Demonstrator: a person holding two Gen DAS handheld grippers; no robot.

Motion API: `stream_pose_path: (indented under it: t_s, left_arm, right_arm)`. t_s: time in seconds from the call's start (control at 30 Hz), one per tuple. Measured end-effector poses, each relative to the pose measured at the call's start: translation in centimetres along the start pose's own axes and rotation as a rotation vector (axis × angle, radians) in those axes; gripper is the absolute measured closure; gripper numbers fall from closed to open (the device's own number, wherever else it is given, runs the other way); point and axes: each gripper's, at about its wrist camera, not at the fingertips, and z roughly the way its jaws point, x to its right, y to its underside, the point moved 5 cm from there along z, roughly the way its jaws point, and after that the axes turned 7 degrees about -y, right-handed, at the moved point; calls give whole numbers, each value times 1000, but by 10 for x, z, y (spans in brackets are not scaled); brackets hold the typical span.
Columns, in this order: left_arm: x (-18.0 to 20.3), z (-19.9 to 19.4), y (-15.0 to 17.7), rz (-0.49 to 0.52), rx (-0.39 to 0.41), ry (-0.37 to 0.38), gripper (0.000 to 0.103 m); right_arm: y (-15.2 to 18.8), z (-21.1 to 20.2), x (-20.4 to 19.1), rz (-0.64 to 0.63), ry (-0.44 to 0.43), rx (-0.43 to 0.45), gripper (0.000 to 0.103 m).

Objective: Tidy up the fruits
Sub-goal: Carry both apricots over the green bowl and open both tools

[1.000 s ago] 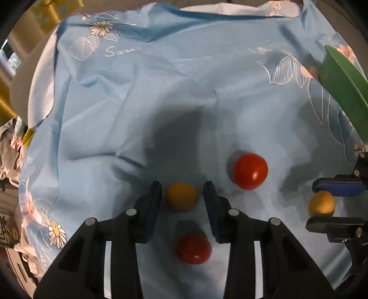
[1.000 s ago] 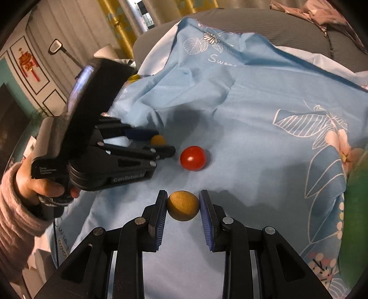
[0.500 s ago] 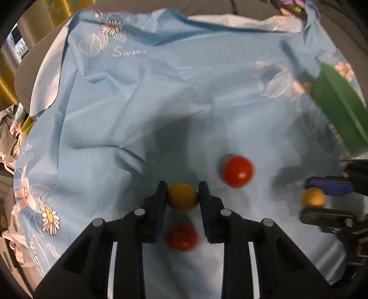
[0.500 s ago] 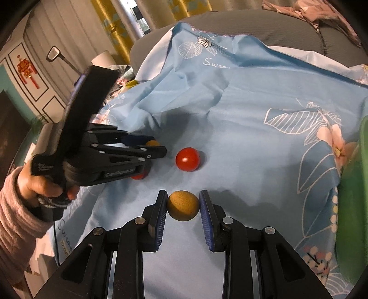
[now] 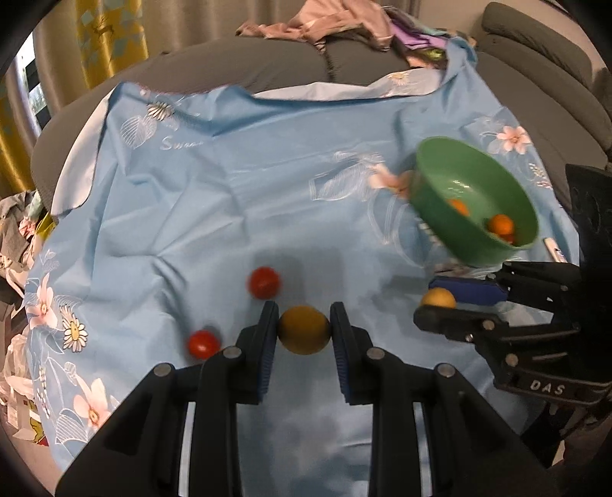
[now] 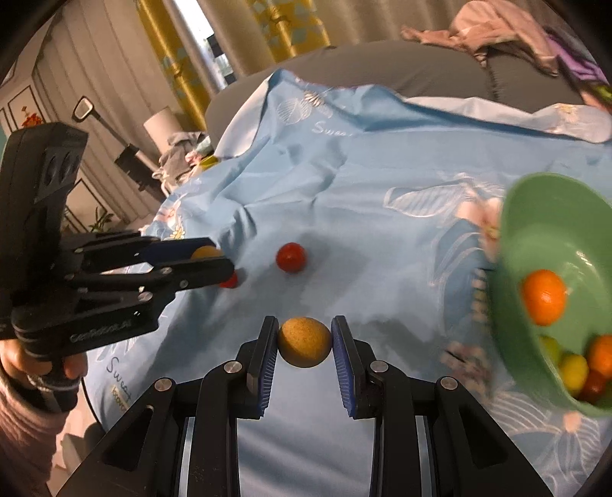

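My left gripper point(image 5: 304, 325) is shut on a yellow-orange fruit point(image 5: 304, 329), lifted off the blue cloth. My right gripper point(image 6: 305, 342) is shut on a second yellow-orange fruit point(image 6: 305, 341); the left wrist view shows that gripper point(image 5: 440, 304) at the right, just below the bowl. A green bowl point(image 5: 440, 218) holding several orange, yellow and red fruits stands to the right, also seen as the green bowl point(image 6: 512, 267) in the right wrist view. Two red tomatoes point(image 5: 264, 282) point(image 5: 204, 343) lie on the cloth. The left gripper point(image 6: 214, 260) appears at the left of the right wrist view.
A light-blue floral cloth point(image 5: 229, 198) covers a grey sofa point(image 5: 267, 69). Crumpled pink clothes point(image 5: 325, 23) lie at the back. Yellow curtains point(image 6: 290, 26) and a white cabinet point(image 6: 23, 111) stand beyond. A hand in a pink sleeve point(image 6: 26, 420) holds the left gripper.
My left gripper closed on the yellow-orange fruit and lifted it, moving right. Both grippers rose and shifted toward the green bowl, which came fully into view. The tomatoes stayed on the cloth.
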Motion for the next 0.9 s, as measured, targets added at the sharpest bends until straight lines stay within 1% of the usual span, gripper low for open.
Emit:
stream_pose_path:
  t_s: [0.17,0.3,0.57,0.7,0.77,0.9]
  left_arm:
    - [30,-6,-8,31,16,33,75]
    - [52,-10,-15,49,26,48,75]
    - [92,-13,-40,120,64,82,75]
    - [110,-10,-54,143,74,110,75]
    - [122,-5,-60,158,76,127,75]
    - [142,2,-70,177,76,167,75]
  right_arm:
    - [5,-29,18,33,40,48,73]
    - [9,-45,28,47,66,78,73]
    - [11,-81,59,99,125,157,73]
    - [11,-94,75,128,160,191,73]
    - [11,-100,84,134,192,207,73]
    - [12,-109,99,160,216,224,73]
